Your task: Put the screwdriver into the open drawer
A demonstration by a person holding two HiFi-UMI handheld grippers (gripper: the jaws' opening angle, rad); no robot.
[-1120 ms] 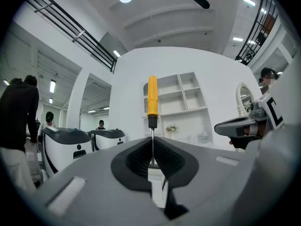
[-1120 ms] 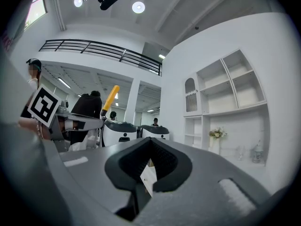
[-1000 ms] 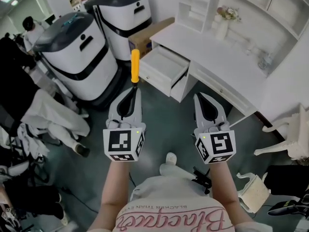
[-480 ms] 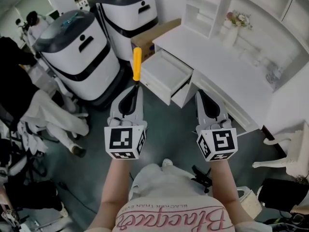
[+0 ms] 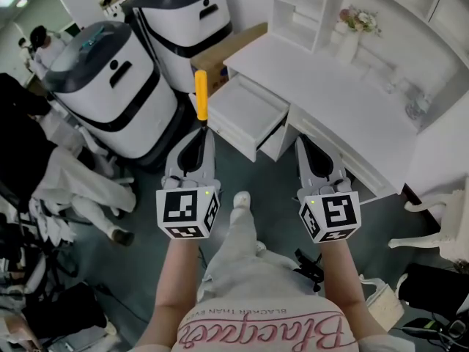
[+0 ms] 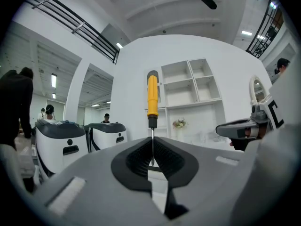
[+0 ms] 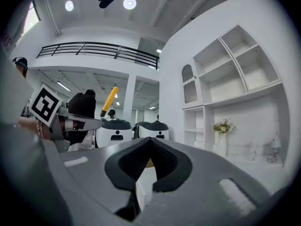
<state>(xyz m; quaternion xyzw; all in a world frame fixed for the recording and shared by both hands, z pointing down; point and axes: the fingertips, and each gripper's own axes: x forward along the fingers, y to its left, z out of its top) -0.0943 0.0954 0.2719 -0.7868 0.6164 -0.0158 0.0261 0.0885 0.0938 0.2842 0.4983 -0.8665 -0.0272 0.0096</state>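
Observation:
A screwdriver (image 5: 201, 94) with a yellow handle sticks out level from my left gripper (image 5: 201, 132), which is shut on its thin metal shaft. In the left gripper view the handle (image 6: 152, 95) rises above the closed jaws of that gripper (image 6: 152, 144). Ahead and slightly right, the white open drawer (image 5: 249, 112) juts from the white desk (image 5: 330, 94). My right gripper (image 5: 304, 144) is held level beside the left one, near the desk's front edge; its jaws (image 7: 149, 144) are shut with nothing between them. The right gripper view also catches the screwdriver (image 7: 109, 101) at its left.
Two big white and grey round machines (image 5: 102, 86) (image 5: 183, 20) stand left of the drawer, with a cardboard box (image 5: 229, 48) behind it. A vase of flowers (image 5: 350, 34) sits on the desk. Seated people (image 5: 44, 167) are at the left and white chairs (image 5: 440, 229) at the right.
Both grippers have travelled forward together toward the desk, the screwdriver still in the left one. The person's leg has stepped forward under the grippers.

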